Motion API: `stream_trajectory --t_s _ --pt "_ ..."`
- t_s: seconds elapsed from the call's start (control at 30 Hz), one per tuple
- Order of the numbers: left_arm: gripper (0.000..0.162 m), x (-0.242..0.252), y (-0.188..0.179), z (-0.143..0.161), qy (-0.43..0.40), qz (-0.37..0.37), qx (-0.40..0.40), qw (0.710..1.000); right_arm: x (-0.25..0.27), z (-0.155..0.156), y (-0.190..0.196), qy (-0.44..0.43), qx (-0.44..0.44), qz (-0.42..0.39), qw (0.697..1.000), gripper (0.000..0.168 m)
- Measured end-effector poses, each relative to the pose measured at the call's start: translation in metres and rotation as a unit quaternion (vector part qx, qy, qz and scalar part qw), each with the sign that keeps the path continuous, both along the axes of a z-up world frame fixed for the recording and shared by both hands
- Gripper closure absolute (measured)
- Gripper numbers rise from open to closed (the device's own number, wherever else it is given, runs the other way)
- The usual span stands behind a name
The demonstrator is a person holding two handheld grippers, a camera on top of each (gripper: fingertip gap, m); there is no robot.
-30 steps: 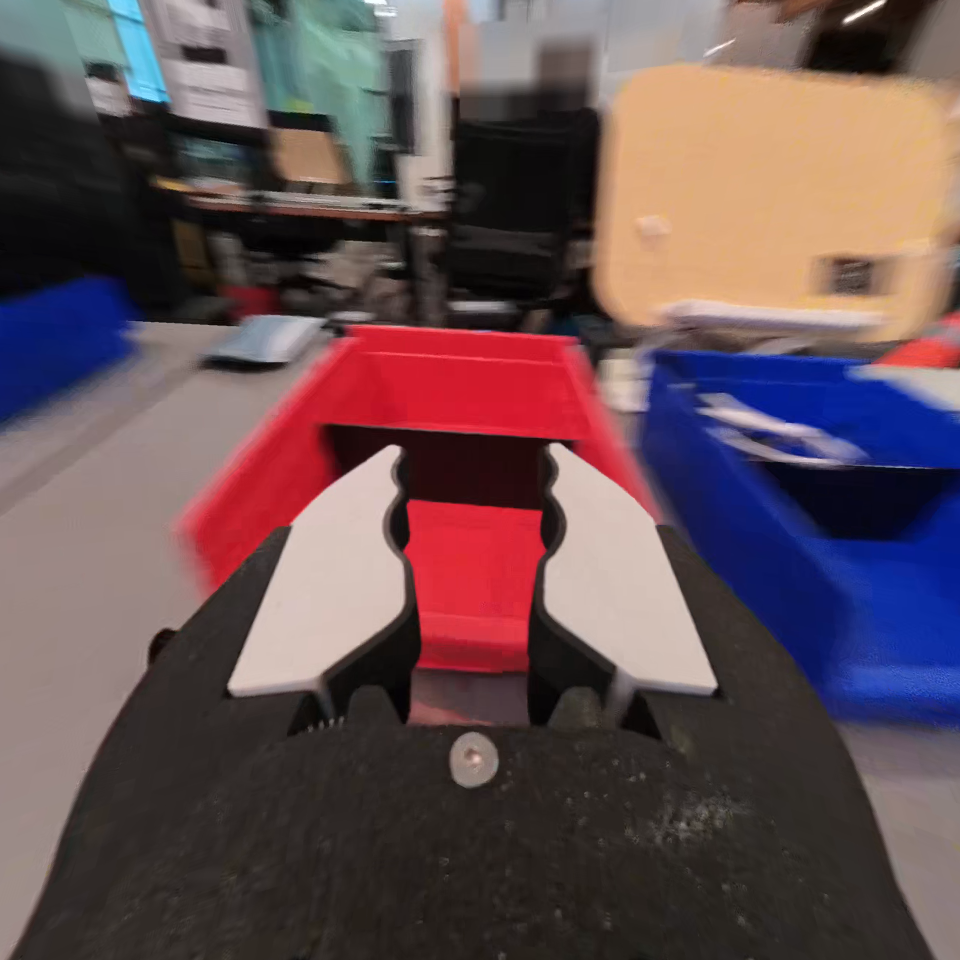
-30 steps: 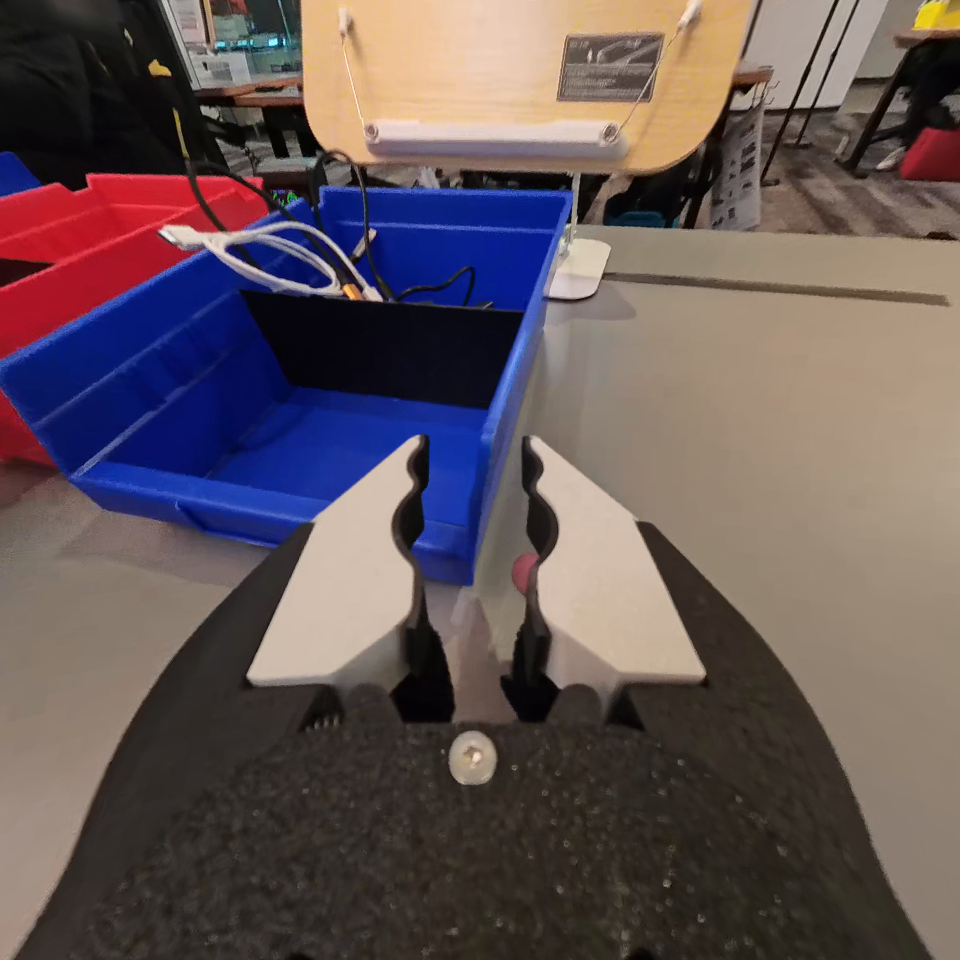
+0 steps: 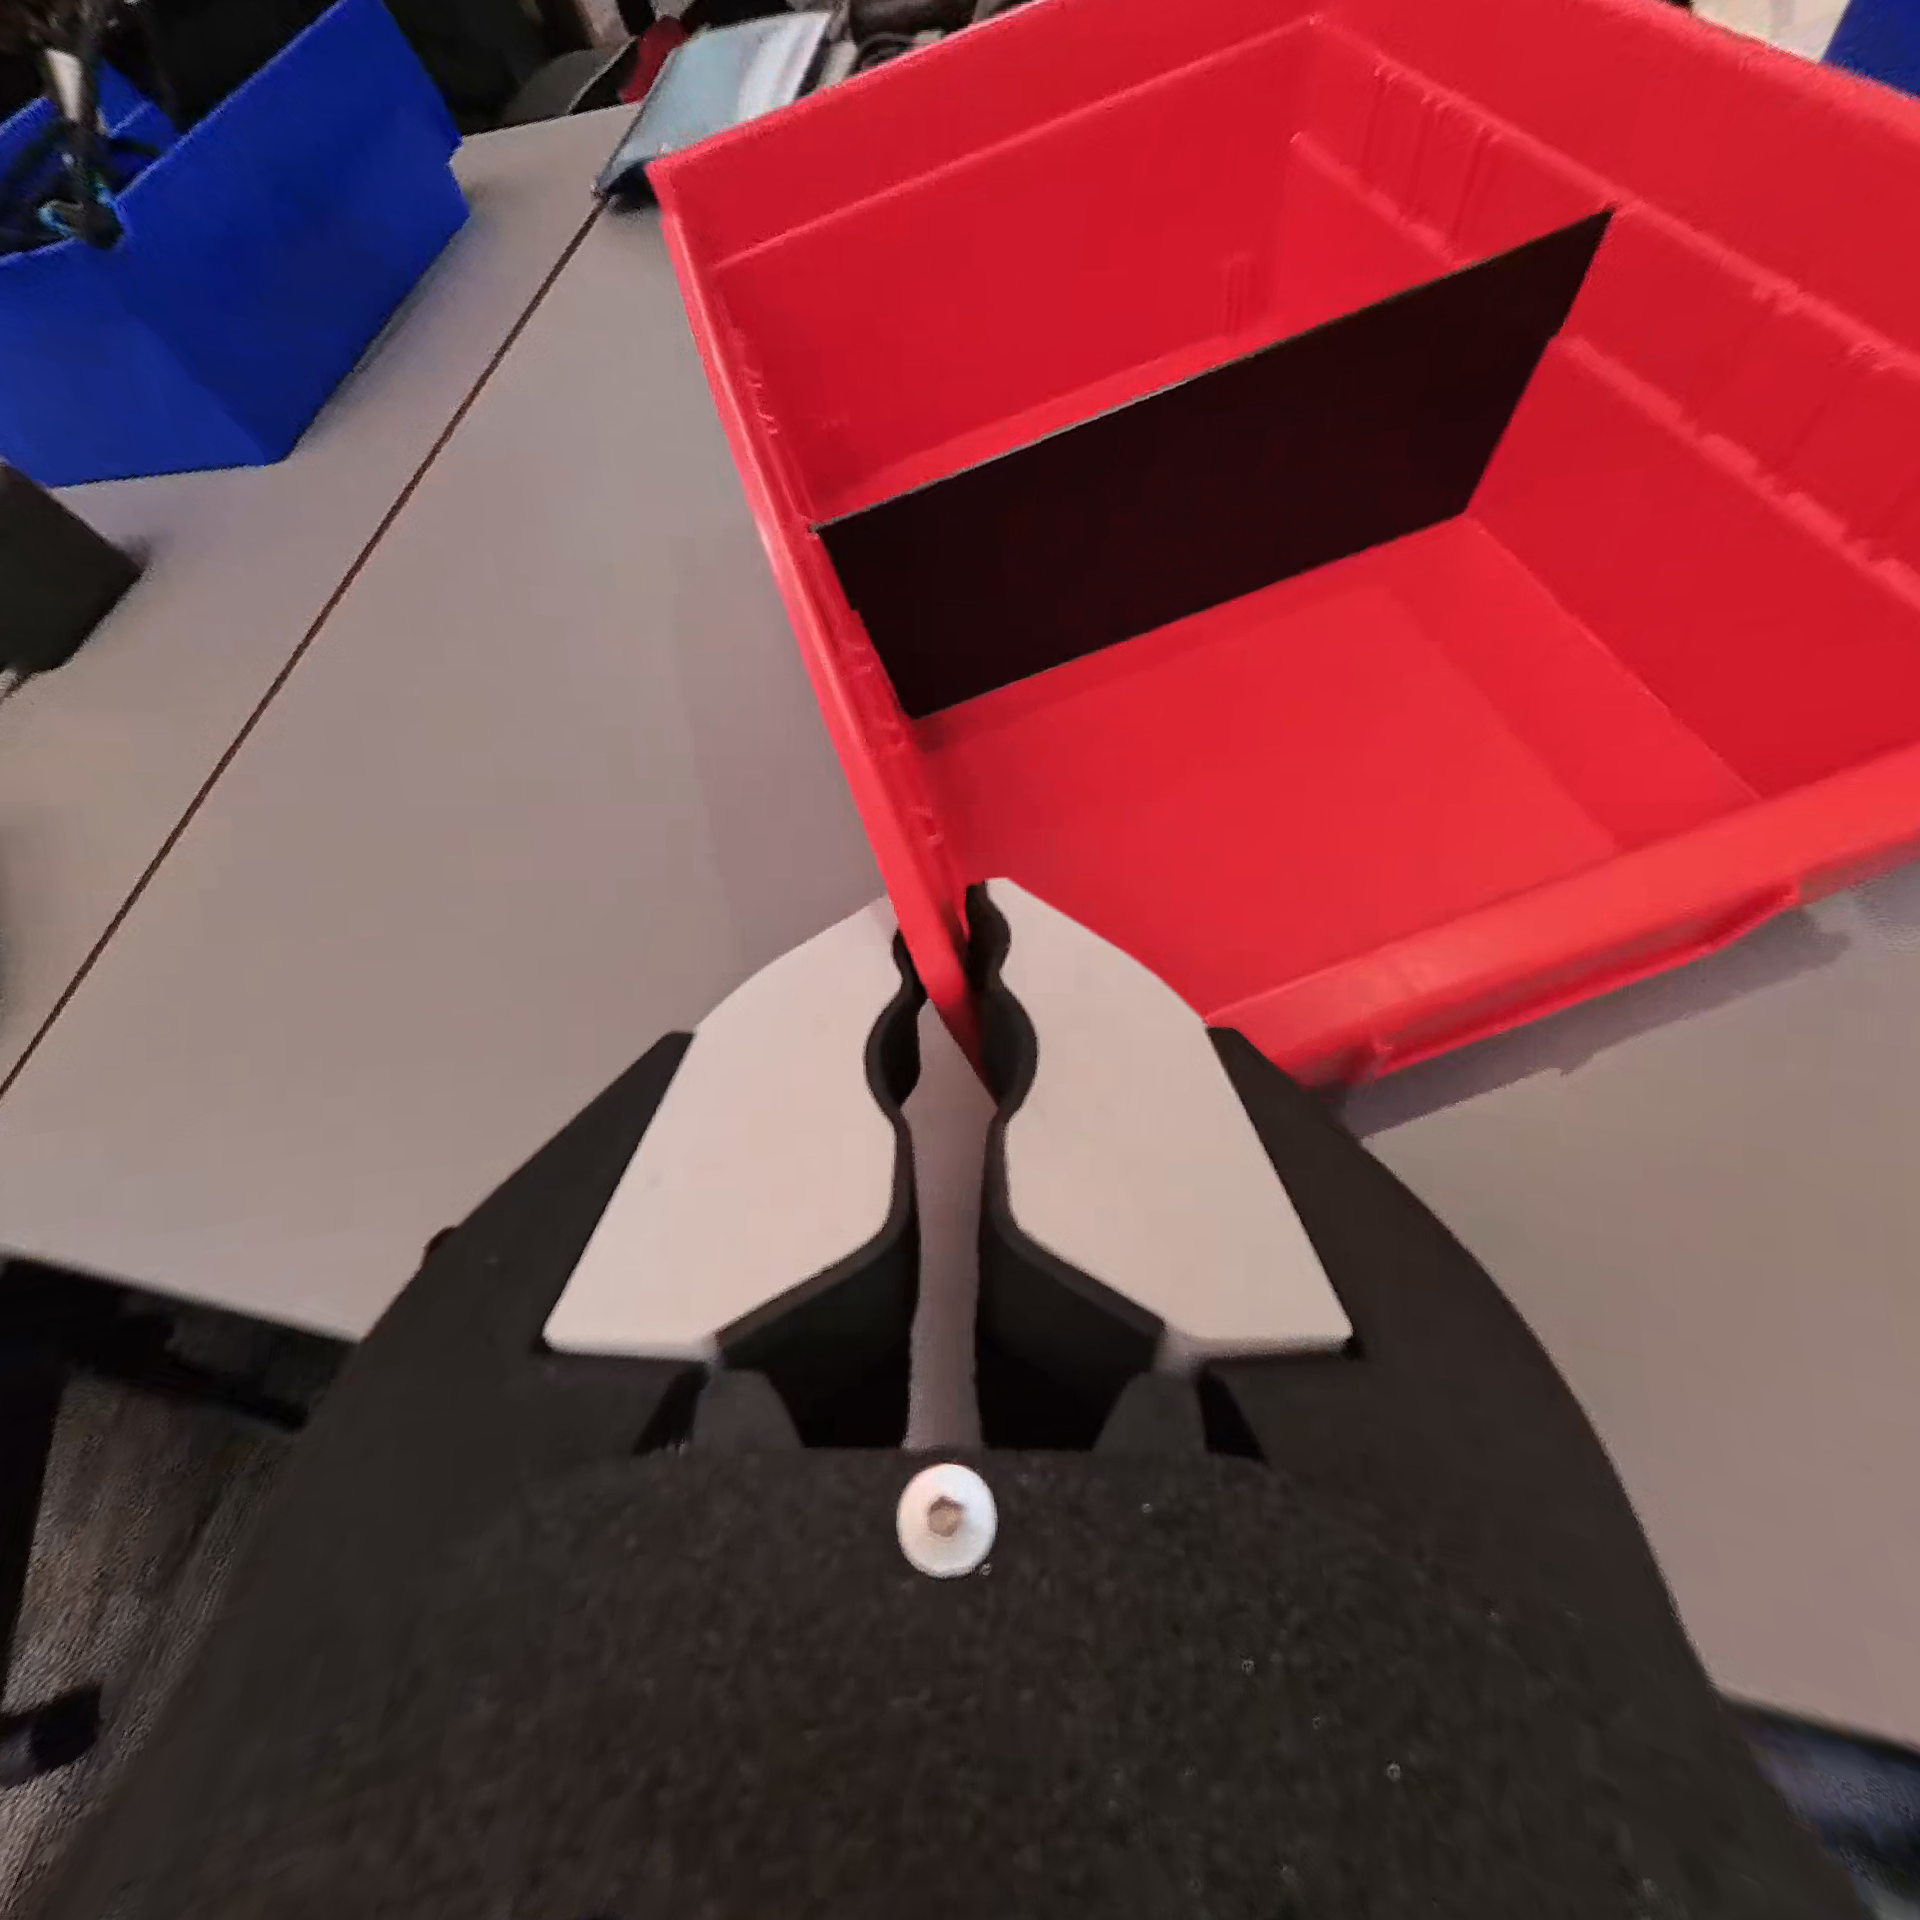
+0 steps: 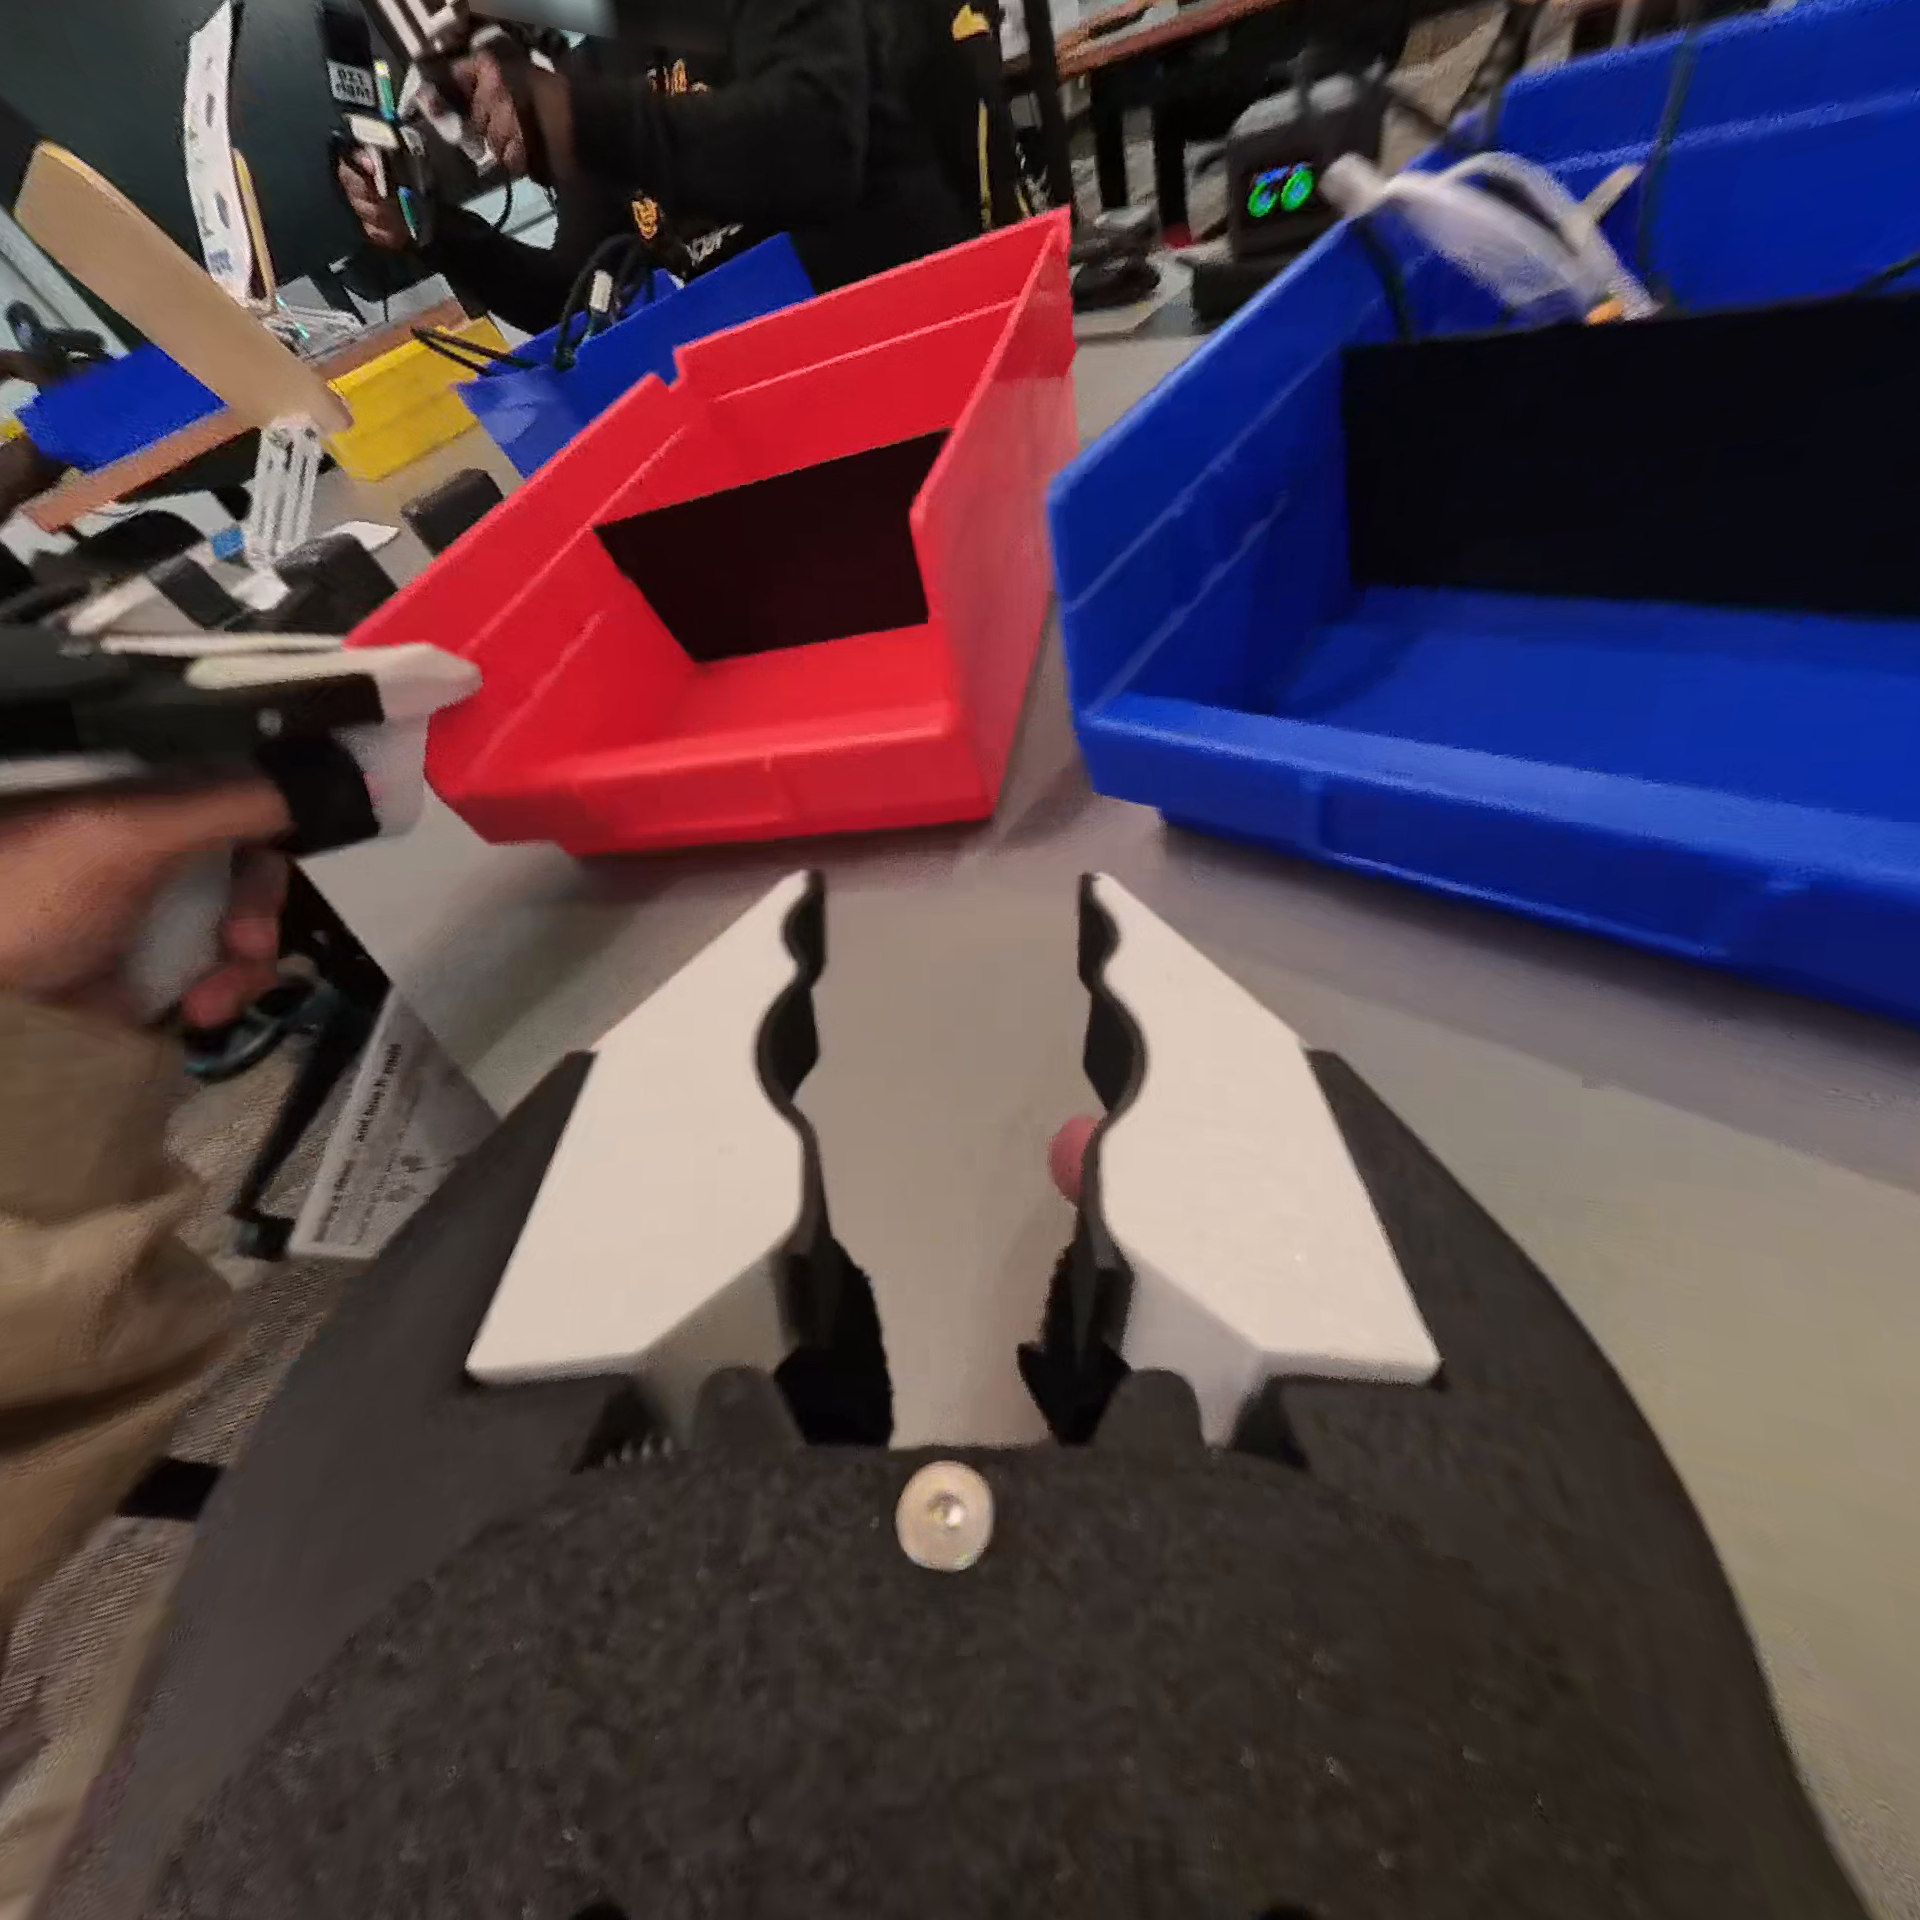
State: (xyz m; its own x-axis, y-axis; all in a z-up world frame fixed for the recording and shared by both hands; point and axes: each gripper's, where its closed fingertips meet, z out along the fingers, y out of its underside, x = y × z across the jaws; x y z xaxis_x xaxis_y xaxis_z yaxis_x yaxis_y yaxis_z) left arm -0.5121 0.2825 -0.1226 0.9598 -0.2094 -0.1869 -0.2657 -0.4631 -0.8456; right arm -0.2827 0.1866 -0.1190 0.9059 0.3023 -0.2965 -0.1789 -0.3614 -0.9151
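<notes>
Grey table (image 3: 436, 831) carried bins; red bin (image 3: 1299, 769) wall was pinched by left gripper (image 3: 948, 940). Right gripper (image 4: 945, 904) was held wide, empty. Blue bin (image 4: 1558, 727) was cut off.

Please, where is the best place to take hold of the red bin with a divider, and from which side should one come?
Probably the thin side wall near the front corner, approached from the table side. The left hand-held gripper is already shut on that wall of the red bin: the wall is upright and slim enough to fit between the fingers, while the black divider sits deeper inside.
</notes>
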Motion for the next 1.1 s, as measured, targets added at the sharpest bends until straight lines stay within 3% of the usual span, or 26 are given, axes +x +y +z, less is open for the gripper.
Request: stream_trajectory --t_s 0.07,0.17,0.3,0.37,0.47,0.63,0.73,0.87,1.0,1.1 --pt "0.155 0.0 -0.023 0.0 0.006 0.005 -0.002 1.0 -0.019 -0.001 0.01 -0.026 0.004 0.003 1.0 0.111" --pt "0.154 0.003 -0.052 0.0 0.014 -0.004 -0.004 1.0 -0.027 0.002 0.025 -0.094 0.047 -0.023 0.994 0.111" --pt "0.155 0.004 -0.086 0.0 0.002 -0.014 0.005 1.0 -0.022 0.01 0.037 -0.122 0.081 -0.05 0.988 0.112" --pt "0.155 0.003 -0.1 0.001 -0.009 -0.02 0.011 1.0 -0.022 0.013 0.041 -0.119 0.08 -0.043 0.989 0.119" --pt "0.155 0.004 -0.117 0.002 -0.002 -0.018 0.012 1.0 -0.041 0.007 0.034 -0.066 0.034 0.015 0.997 0.156" --pt "0.155 0.014 -0.136 0.015 0.049 -0.008 0.066 0.997 -0.027 0.014 0.021 -0.171 0.051 -0.031 0.983 0.167" --pt "0.155 0.026 -0.139 0.041 0.052 -0.015 0.12 0.991 -0.015 0.041 0.014 -0.157 0.088 -0.04 0.983 0.167" --pt "0.152 0.066 -0.129 0.099 0.069 -0.061 0.208 0.974 0.028 0.108 0.01 -0.148 0.161 -0.084 0.972 0.167" --pt "0.153 0.137 -0.106 0.159 0.056 -0.121 0.261 0.956 0.104 0.17 0.004 -0.149 0.204 -0.161 0.954 0.167" --pt "0.154 0.215 -0.085 0.19 0.028 -0.183 0.267 0.946 0.183 0.197 -0.007 -0.142 0.209 -0.24 0.937 0.167"
